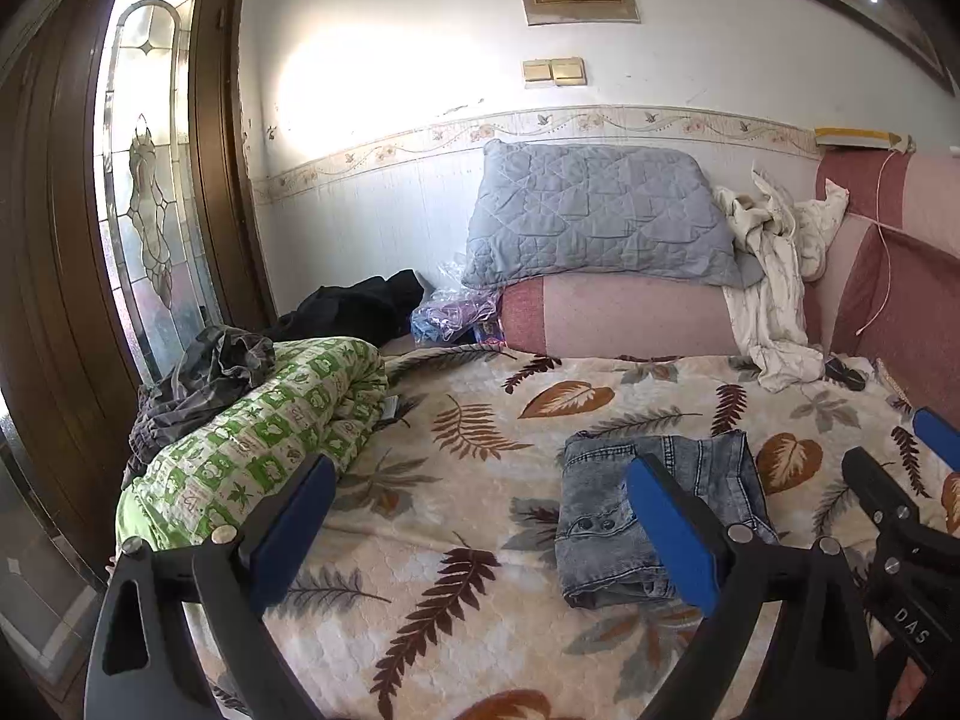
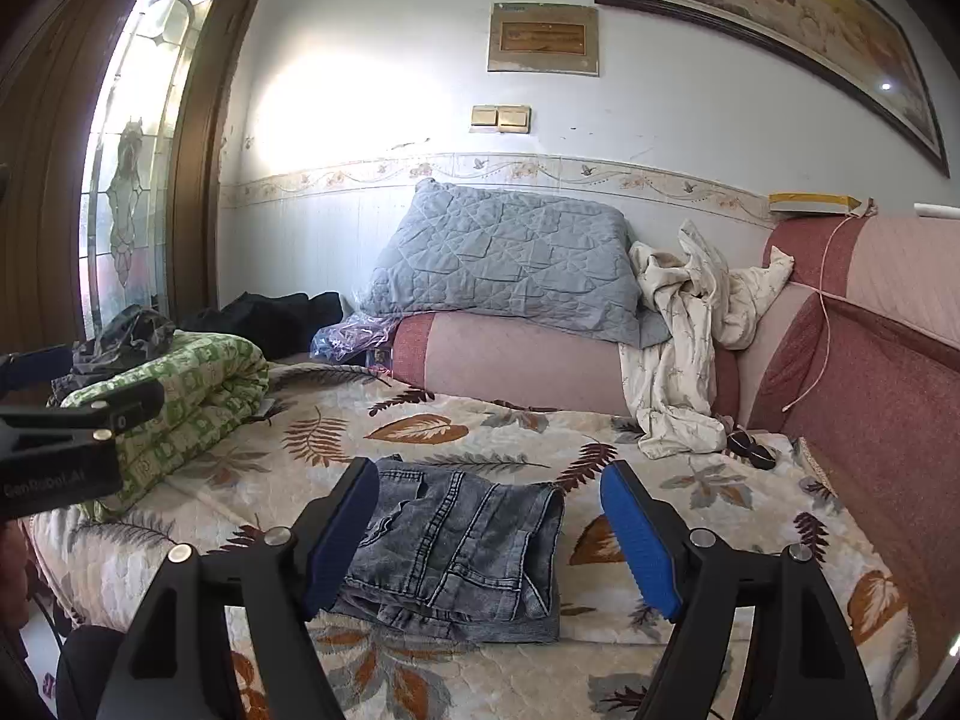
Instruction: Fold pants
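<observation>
Grey-blue denim pants [image 2: 456, 552] lie folded into a compact stack on the leaf-patterned bedspread [image 2: 510, 426]. They also show in the left wrist view [image 1: 606, 516], right of centre. My left gripper [image 1: 480, 492] is open and empty, above the bed to the left of the pants. My right gripper [image 2: 489, 510] is open and empty, its blue pads [image 2: 636, 540] spread to either side of the stack, held above it. The right gripper also shows at the right edge of the left wrist view [image 1: 900, 468], and the left gripper at the left edge of the right wrist view [image 2: 60, 396].
A rolled green-patterned quilt [image 1: 258, 438] with dark clothes [image 1: 198, 372] on it lies at the left. A grey quilted pillow [image 1: 588, 216] on a pink bolster [image 1: 624, 312], white crumpled cloth [image 1: 774, 276] and a pink-red headboard [image 2: 870, 396] bound the back and right. A wooden door [image 1: 72, 180] stands left.
</observation>
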{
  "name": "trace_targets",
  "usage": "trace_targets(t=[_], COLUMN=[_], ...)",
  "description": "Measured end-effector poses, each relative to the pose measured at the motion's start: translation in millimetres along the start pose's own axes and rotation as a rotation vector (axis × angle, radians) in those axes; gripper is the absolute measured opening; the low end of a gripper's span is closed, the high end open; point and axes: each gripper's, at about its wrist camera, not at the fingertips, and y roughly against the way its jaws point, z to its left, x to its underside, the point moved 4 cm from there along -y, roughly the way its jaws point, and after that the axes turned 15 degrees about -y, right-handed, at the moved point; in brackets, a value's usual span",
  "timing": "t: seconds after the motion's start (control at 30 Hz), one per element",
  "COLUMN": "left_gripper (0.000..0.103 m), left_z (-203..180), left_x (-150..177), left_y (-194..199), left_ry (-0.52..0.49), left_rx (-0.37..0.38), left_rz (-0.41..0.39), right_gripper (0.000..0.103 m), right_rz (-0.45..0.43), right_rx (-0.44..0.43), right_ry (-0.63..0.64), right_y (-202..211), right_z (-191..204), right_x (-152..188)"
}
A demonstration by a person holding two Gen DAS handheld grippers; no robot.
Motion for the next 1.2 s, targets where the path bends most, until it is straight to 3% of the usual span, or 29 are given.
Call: trace_targets(t=[1.2], left_gripper=[0.098], left_z=[-1], left_x=[16], left_y=[-18], left_ry=[0.032], left_rx=[0.094], left_rz=[0.030], right_gripper=[0.080], right_rz=[0.040], right_rx=[0.005], right_ry=[0.052], right_y=[-25], right_z=[8], right_x=[16])
